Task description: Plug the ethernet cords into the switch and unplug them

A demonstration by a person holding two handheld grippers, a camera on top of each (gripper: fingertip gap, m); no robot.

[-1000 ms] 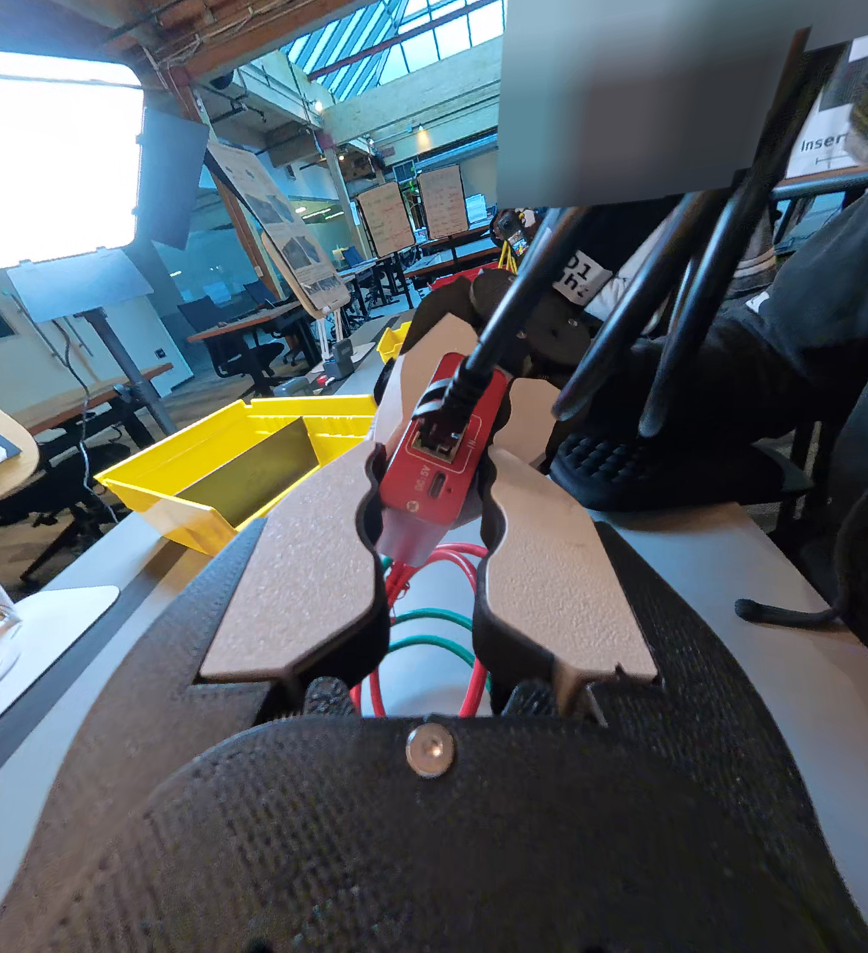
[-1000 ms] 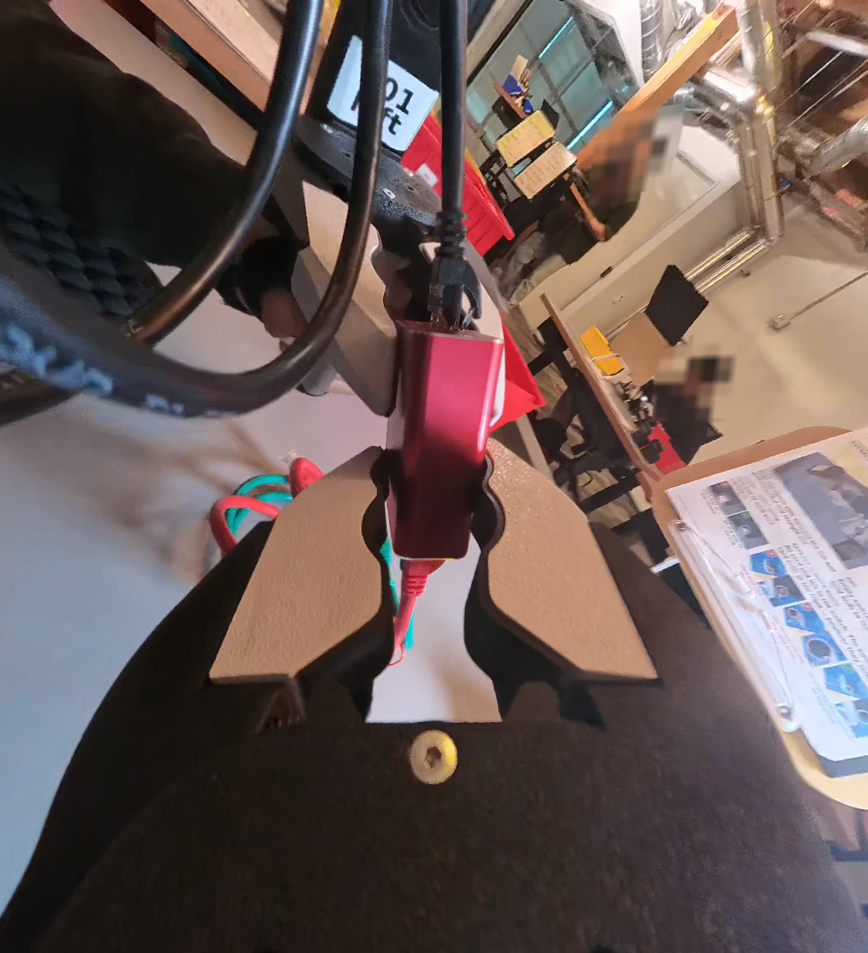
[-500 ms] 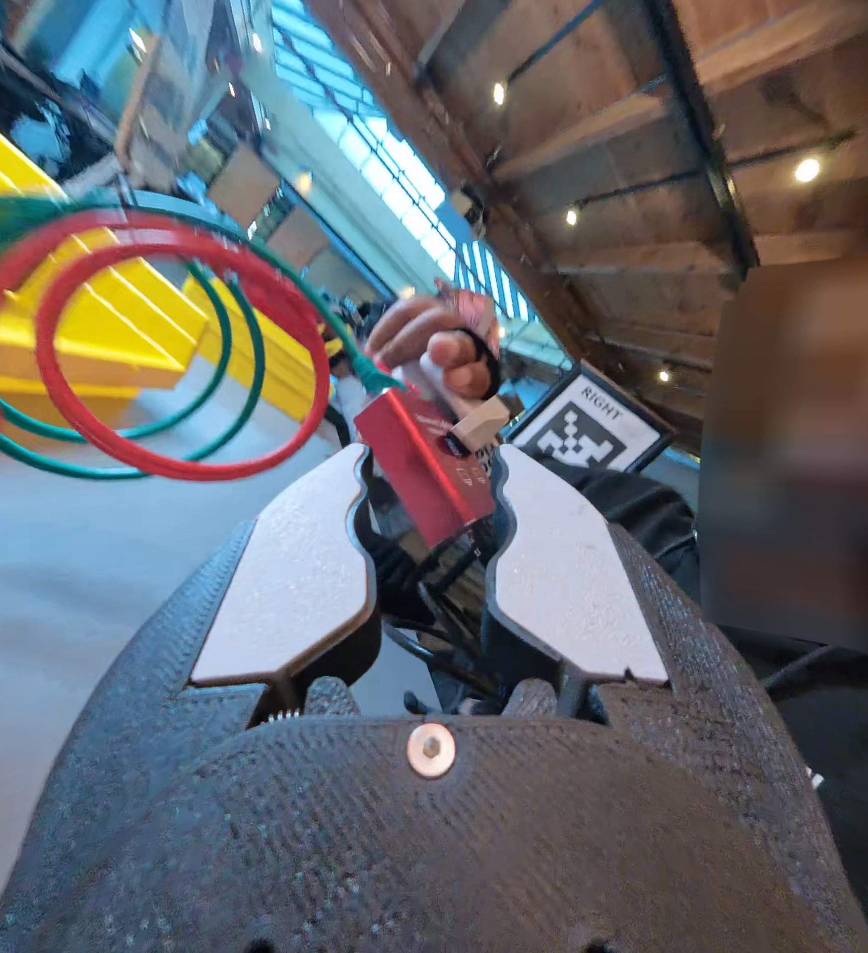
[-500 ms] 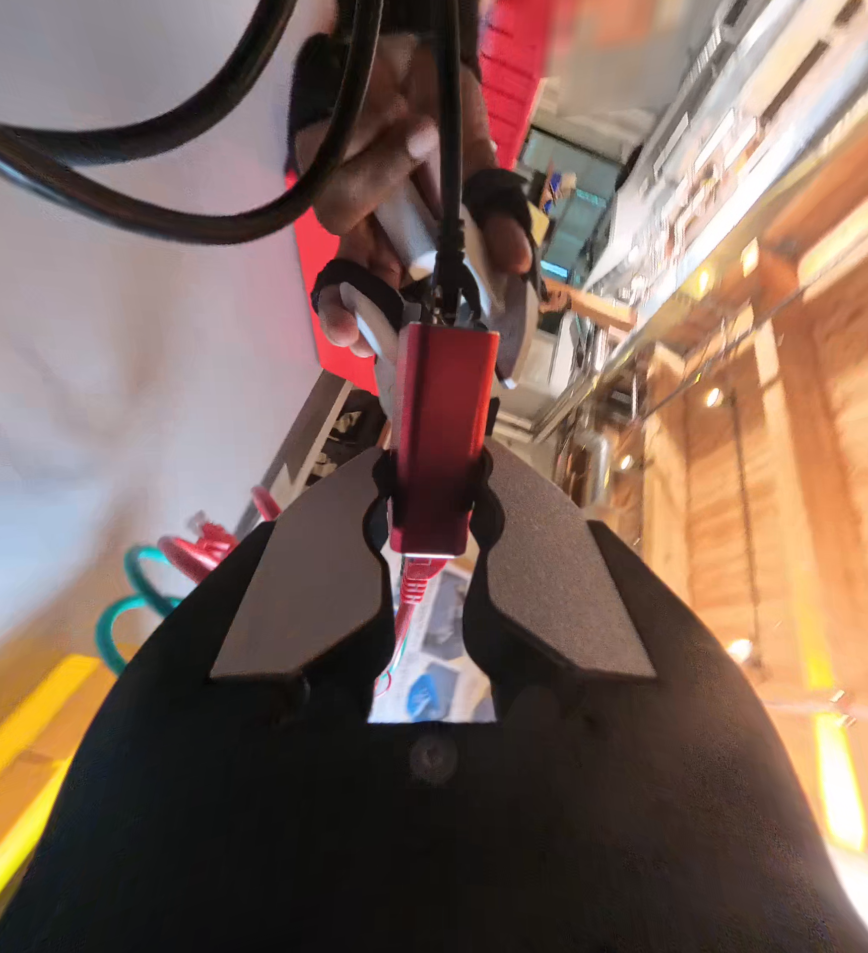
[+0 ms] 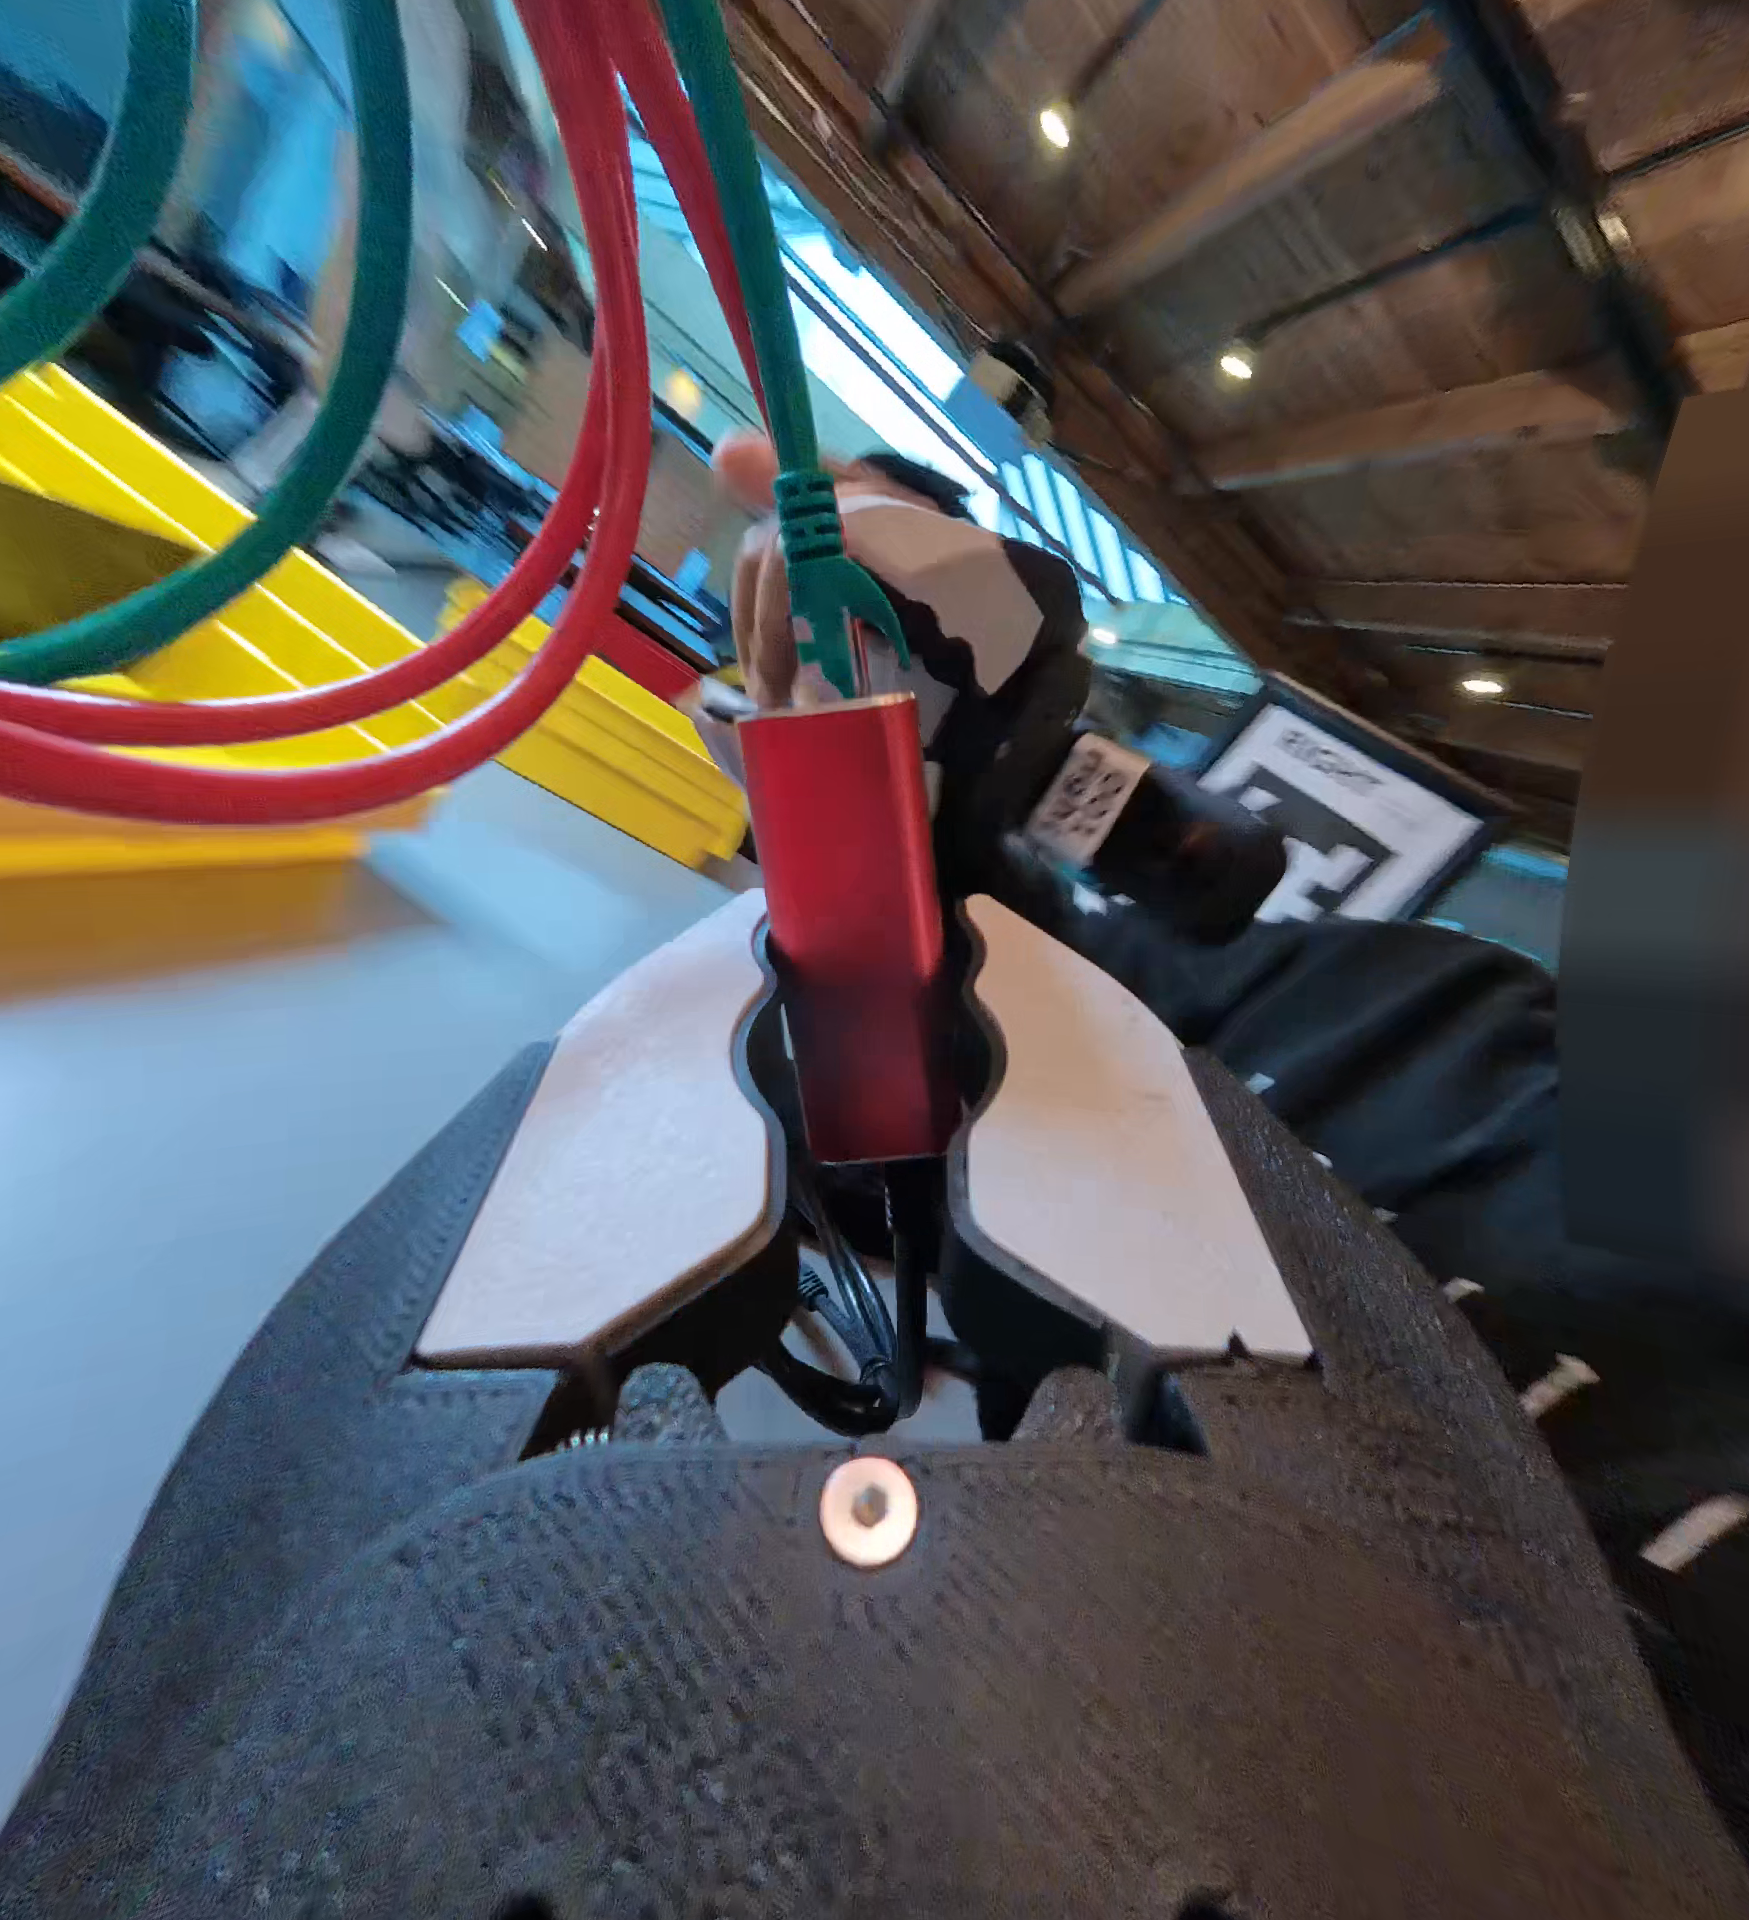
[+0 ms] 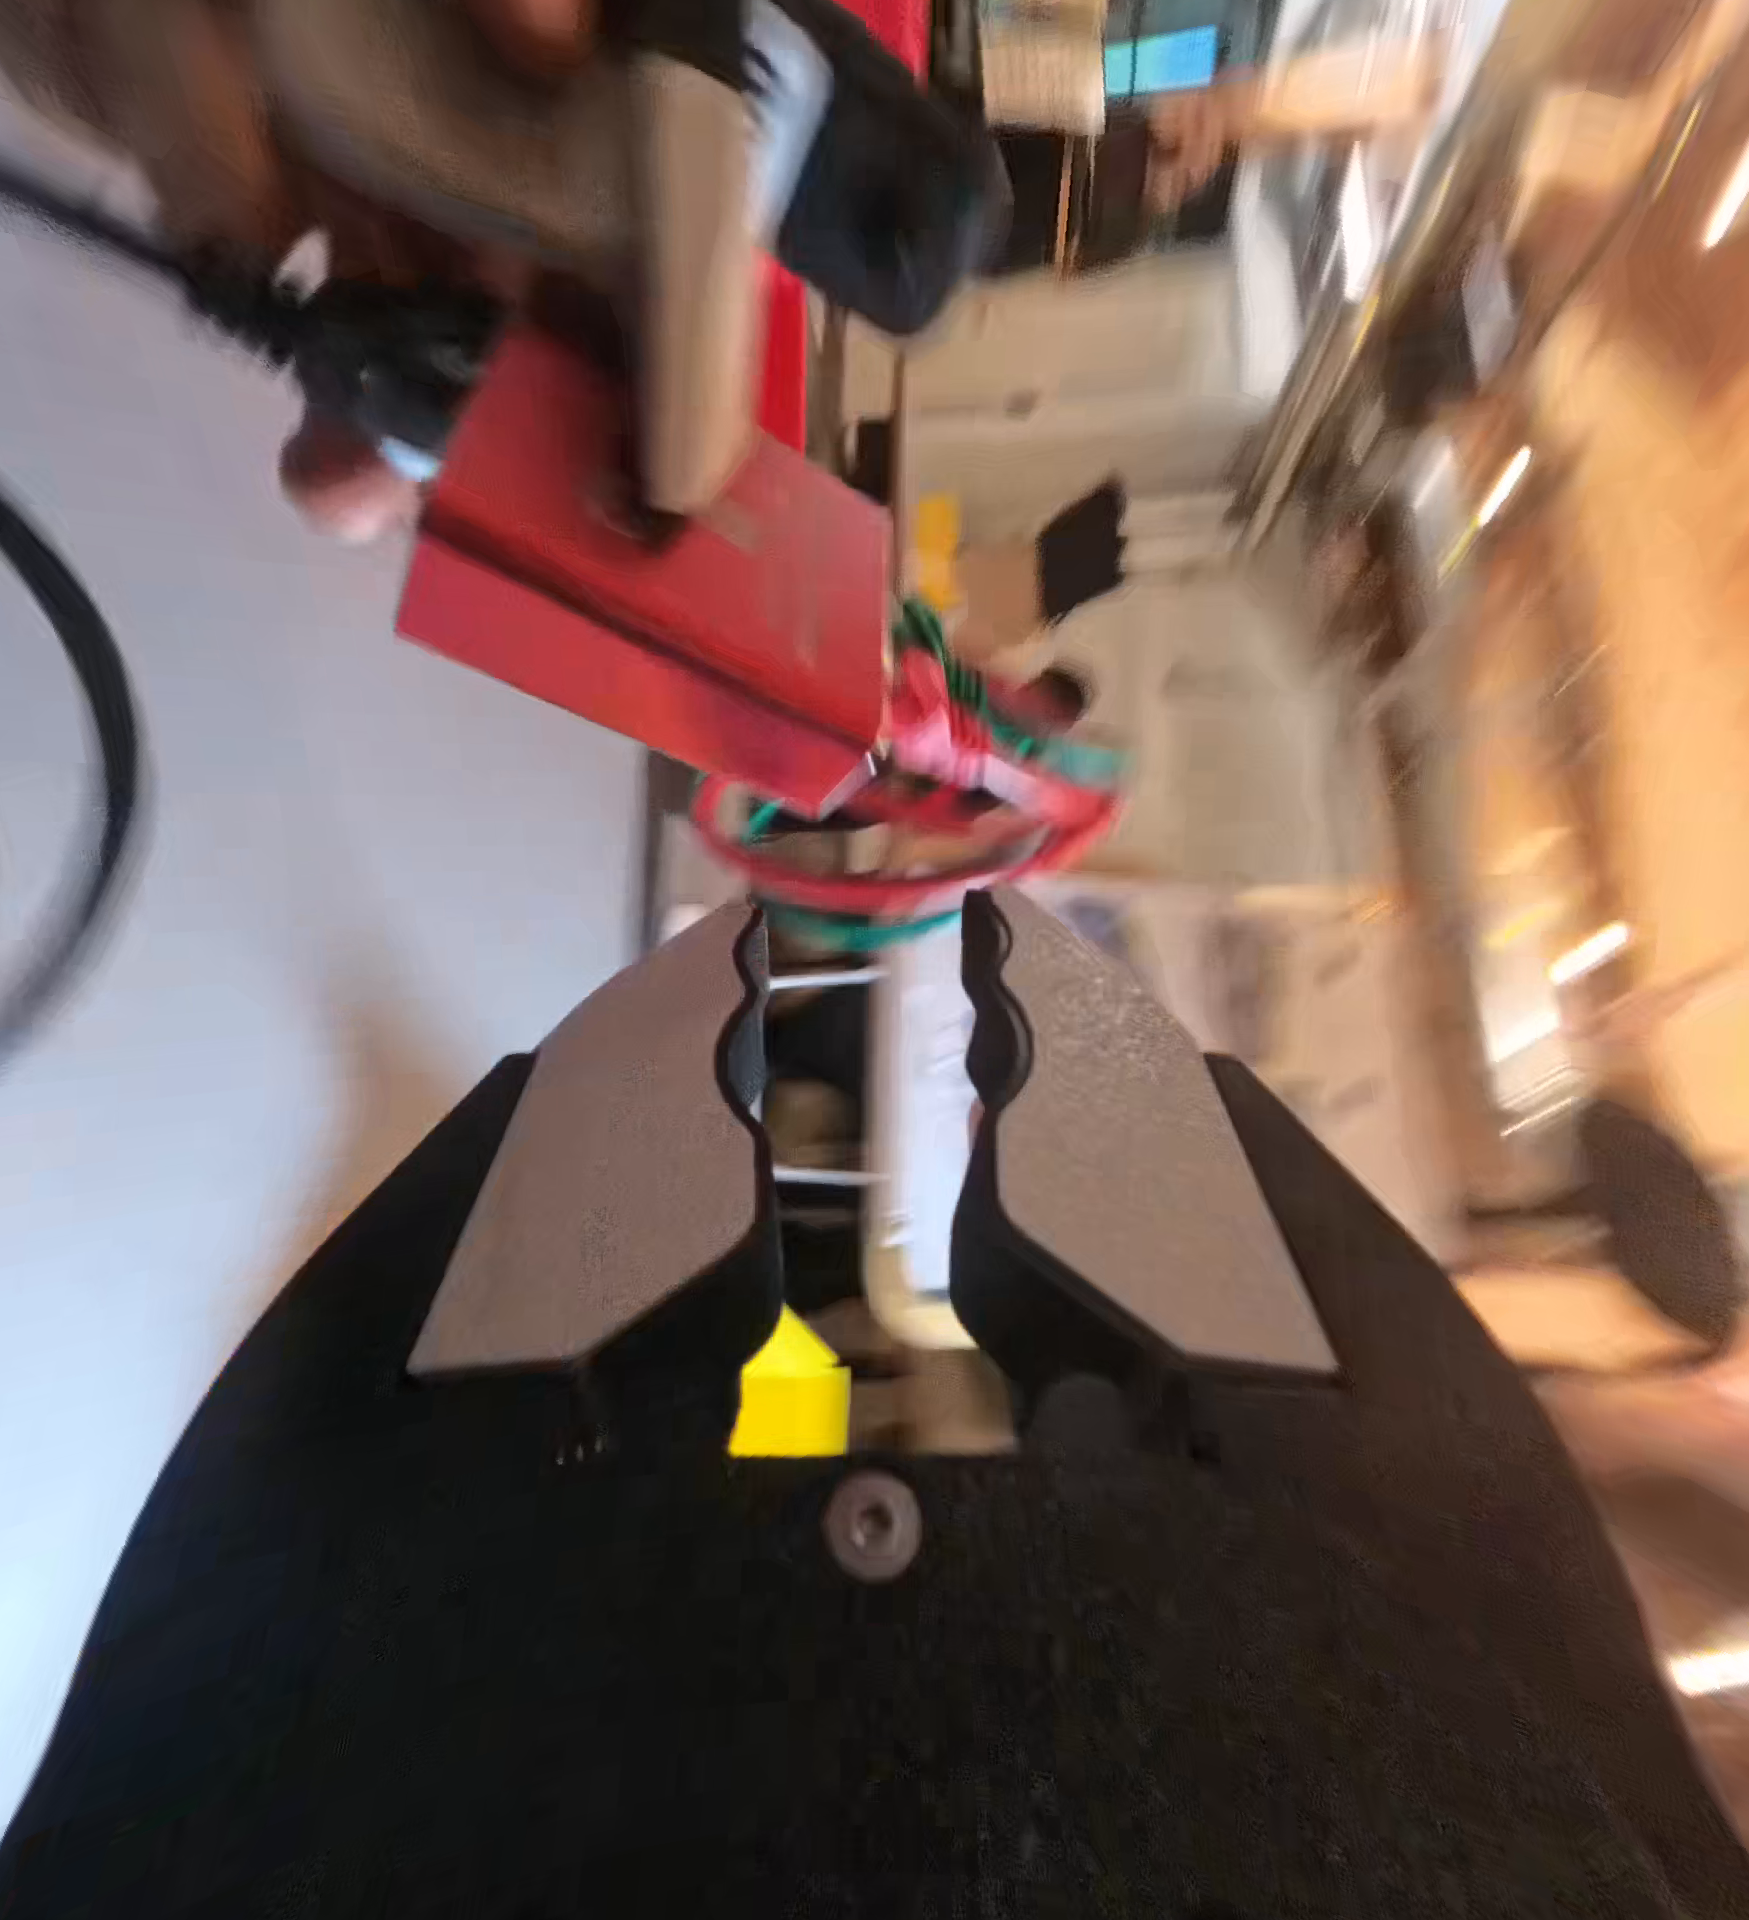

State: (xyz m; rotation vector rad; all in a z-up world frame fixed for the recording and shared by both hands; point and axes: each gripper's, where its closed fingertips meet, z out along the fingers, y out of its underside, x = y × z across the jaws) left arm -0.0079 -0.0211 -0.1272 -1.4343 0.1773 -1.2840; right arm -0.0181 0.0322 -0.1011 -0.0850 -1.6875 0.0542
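A pale grey tabletop [image 5: 174,1122] fills the 9 o'clock side of the left wrist view, and long yellow plastic bins [image 5: 257,665] lie on it toward 10 o'clock. Above, from 12 to 2 o'clock, runs a dark wooden beamed ceiling [image 5: 1317,312] with small round lights. The left gripper [image 5: 865,940], black-bodied with tan finger plates, is clamped on the small red metal box-shaped switch [image 5: 844,894], which stands nearly upright between its jaws and pokes out toward 12 o'clock. A green braided ethernet cord [image 5: 350,312] loops in from 11 o'clock and its plug sits in the switch's top end; red braided ethernet cords [image 5: 589,436] sweep from 12 o'clock round to 9 o'clock, their plug ends hidden behind the green one. A thin black cable [image 5: 901,1278] leaves the switch's lower end at 6 o'clock. In the badly blurred right wrist view, the right gripper [image 6: 865,920] has its jaws parted a moderate way with nothing between them; the switch [image 6: 641,613] hangs tilted just beyond its tips at 11 o'clock, apart from them, pinched by the other gripper's tan finger [image 6: 693,312], with the red and green cords [image 6: 911,810] bunched at 12 o'clock.
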